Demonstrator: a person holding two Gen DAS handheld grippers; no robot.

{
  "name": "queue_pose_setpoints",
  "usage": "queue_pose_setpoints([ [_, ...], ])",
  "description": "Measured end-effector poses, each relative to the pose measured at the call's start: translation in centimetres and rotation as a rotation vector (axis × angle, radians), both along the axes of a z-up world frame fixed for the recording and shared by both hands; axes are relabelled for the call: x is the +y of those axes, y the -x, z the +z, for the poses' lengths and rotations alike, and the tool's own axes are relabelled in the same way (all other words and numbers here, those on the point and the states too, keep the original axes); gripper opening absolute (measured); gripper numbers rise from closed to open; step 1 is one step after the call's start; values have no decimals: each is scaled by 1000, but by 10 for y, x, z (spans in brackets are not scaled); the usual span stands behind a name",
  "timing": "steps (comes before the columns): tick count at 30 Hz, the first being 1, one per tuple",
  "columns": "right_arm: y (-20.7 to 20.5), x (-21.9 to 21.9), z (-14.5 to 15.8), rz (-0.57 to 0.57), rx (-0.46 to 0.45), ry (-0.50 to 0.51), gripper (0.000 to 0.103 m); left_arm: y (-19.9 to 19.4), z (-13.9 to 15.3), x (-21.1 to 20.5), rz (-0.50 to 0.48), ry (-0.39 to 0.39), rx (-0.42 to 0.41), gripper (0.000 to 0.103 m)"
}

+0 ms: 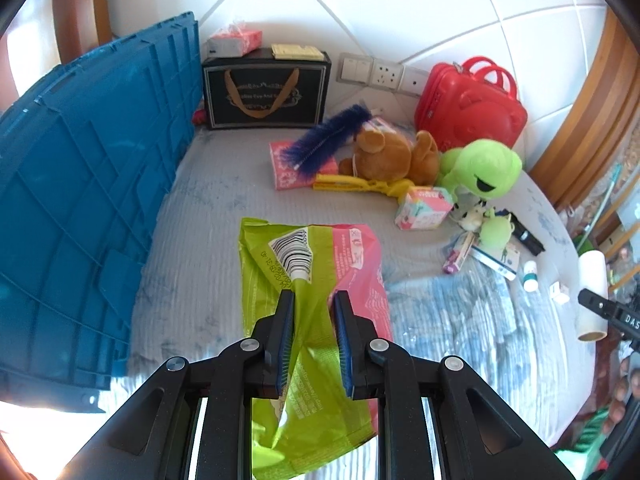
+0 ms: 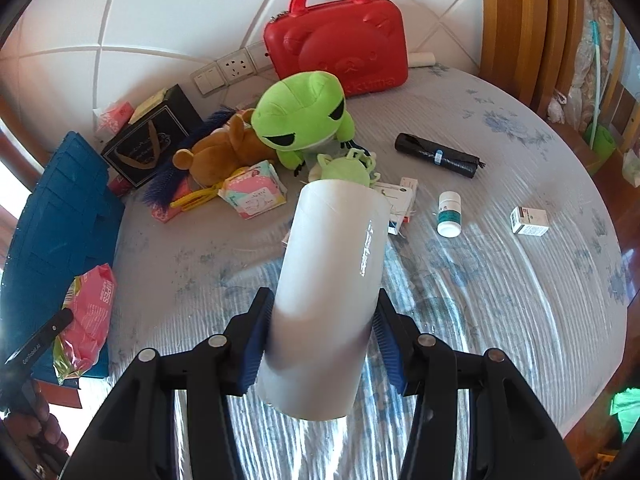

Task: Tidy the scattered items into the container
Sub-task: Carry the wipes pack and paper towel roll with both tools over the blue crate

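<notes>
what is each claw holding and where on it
Left claw pinches the wipes pack mid-body; right claw grips the white roll across its near end.

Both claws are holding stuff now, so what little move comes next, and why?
Probably swing the left claw left toward the blue bin. It is already shut on the green and pink wipes pack, and the bin stands right beside it. The right claw grips the white roll farther from the bin, so it likely goes second.
</notes>
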State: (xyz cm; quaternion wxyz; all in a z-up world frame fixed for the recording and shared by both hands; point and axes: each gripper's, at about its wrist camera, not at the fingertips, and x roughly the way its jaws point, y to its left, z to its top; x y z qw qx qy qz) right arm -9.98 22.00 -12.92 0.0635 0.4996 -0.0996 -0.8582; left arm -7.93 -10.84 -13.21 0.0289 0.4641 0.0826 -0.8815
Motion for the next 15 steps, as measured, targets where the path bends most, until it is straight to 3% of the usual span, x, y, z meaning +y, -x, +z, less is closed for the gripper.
queue_pose_setpoints([
  [15, -15, -79, 73, 105, 141, 19, 49, -29, 76, -60, 37, -24, 155, 16],
])
